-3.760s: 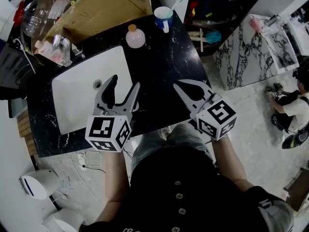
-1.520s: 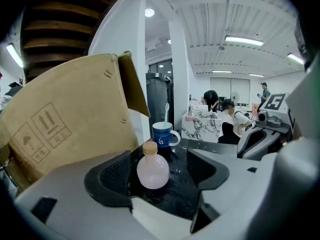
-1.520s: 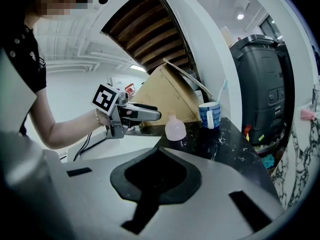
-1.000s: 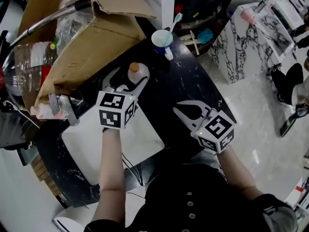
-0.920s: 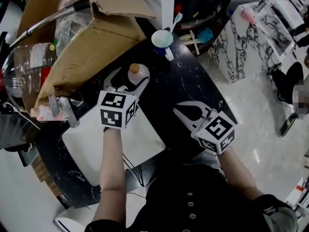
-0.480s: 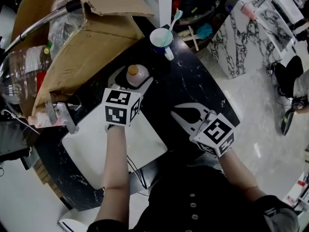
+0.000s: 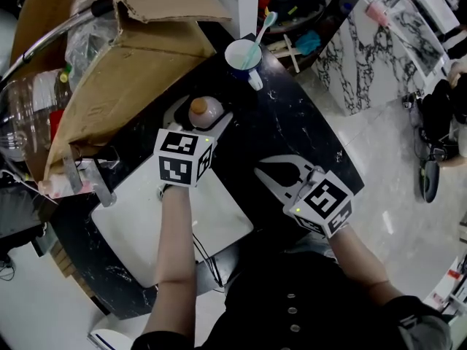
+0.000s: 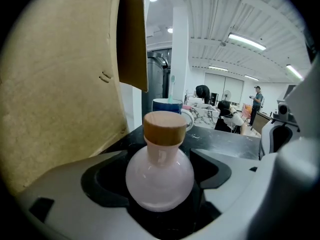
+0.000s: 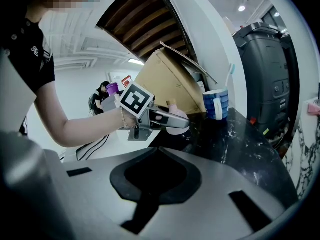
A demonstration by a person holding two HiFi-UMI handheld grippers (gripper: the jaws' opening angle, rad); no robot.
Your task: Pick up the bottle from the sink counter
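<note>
Head view steeply down over counter [image 7: 292, 126], gripper views low along jaws, all sharing bottle [image 7: 204, 111]

black marbled counter [image 7: 299, 133] with inset white basin [image 7: 124, 224]; pale glossy floor [image 7: 394, 195] to its right; white veined-marble table [image 7: 379, 57] beyond; white column [image 8: 180, 59] and ceiling strip lights [image 8: 245, 41] behind.
</note>
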